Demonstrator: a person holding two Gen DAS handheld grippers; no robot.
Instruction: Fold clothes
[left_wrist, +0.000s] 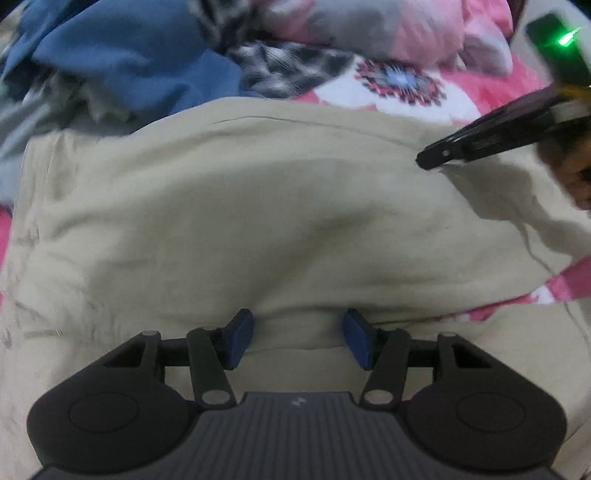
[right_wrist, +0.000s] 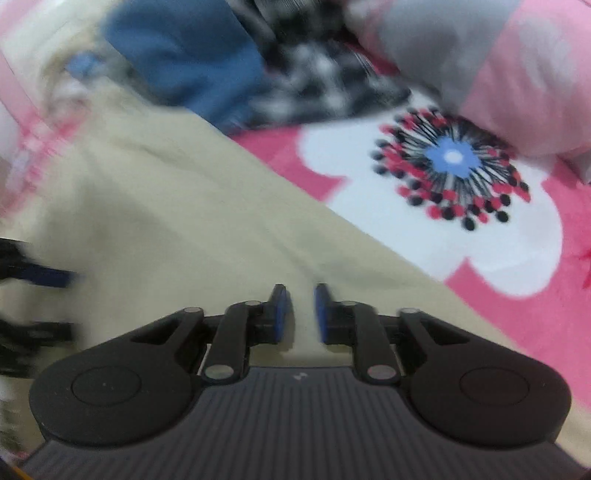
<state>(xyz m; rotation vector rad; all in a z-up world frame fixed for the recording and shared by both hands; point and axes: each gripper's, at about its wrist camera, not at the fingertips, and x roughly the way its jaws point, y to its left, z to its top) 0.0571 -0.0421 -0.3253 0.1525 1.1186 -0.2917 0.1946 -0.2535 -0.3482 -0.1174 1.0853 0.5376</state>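
Beige garment (left_wrist: 229, 206), cut unclear (maybe trousers or a shirt), lies spread over the pink floral blanket (left_wrist: 402, 99), filling the middle of the left wrist view; looks doubled over, with a layer edge running under the left gripper (left_wrist: 298, 338) and a lower layer showing at 5 o'clock, so likely mid-fold, can't say which fold. Left gripper jaws spread wide, nothing between the pads, hovering at the near edge, probably placed to pin or catch that edge. Right gripper (right_wrist: 302, 314) sits over the same cloth near its diagonal edge, jaws nearly together with a narrow gap; beige fabric shows in the gap, but too blurred to tell if it is pinched. In the left view the right gripper's fingertips come in from 2 o'clock, touching down on the cloth where it puckers, which suggests it is gripping or dragging the fabric there. A hand shows at 3 o'clock. Pile of other clothes at 11–12 o'clock: blue garment (left_wrist: 122, 55), black-and-white checked garment (left_wrist: 288, 70), pink-and-grey pillow (right_wrist: 480, 62) at 1 o'clock, presumably kept clear of the folding area. Both views motion-blurred.
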